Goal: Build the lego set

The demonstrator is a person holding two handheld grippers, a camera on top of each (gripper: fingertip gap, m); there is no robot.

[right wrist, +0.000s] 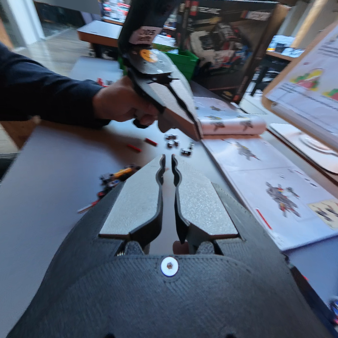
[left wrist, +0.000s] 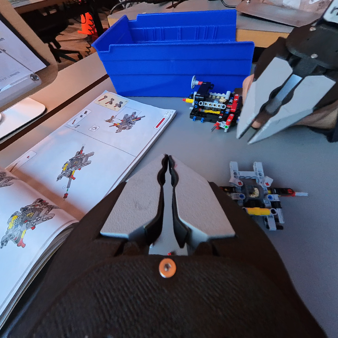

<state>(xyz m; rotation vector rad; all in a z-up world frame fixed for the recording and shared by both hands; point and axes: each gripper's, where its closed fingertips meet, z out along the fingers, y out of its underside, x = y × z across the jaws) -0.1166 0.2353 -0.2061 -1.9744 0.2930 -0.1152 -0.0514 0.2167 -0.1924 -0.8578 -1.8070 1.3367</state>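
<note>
My left gripper point(left wrist: 167, 156) is shut with nothing between its pads. It hovers over the grey table beside the right edge of an open instruction booklet point(left wrist: 91, 146). A grey, black and yellow brick assembly point(left wrist: 256, 193) lies just to its right. My right gripper point(right wrist: 168, 155) stands slightly open and empty above the table. It also shows in the left wrist view point(left wrist: 245, 138), close to a black and red brick assembly point(left wrist: 214, 108). The left gripper point(right wrist: 199, 136), held by a hand, shows in the right wrist view over the booklet's point(right wrist: 256, 173) edge.
A blue bin point(left wrist: 173, 60) stands behind the black and red assembly. Two red pins point(right wrist: 134, 148) and small black and white pieces point(right wrist: 172, 140) lie on the table. A dark printed box point(right wrist: 225, 45) and a green bin point(right wrist: 182, 60) stand farther back. Some 7 cm of space lies between my two pairs of fingers.
</note>
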